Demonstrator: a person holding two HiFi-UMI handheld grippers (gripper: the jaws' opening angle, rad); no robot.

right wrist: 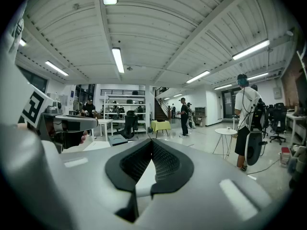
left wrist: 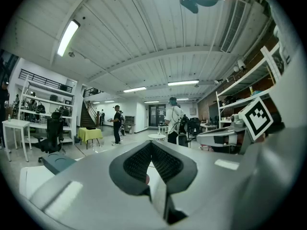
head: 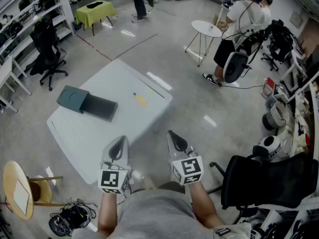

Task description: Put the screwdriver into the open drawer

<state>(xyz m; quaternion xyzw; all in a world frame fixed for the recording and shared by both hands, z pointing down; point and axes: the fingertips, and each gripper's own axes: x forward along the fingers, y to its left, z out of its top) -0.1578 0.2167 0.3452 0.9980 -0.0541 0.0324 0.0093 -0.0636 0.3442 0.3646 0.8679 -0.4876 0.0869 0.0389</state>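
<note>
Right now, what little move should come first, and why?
Probably reach the right gripper forward toward the yellow screwdriver, opening its jaws: they are shut on nothing, the screwdriver lies untouched on the table, and the drawer already stands open.

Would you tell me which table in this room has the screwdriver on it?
The large white rectangular table: the yellow screwdriver lies on it, right of the open drawer. It is the largest table in view.
</note>
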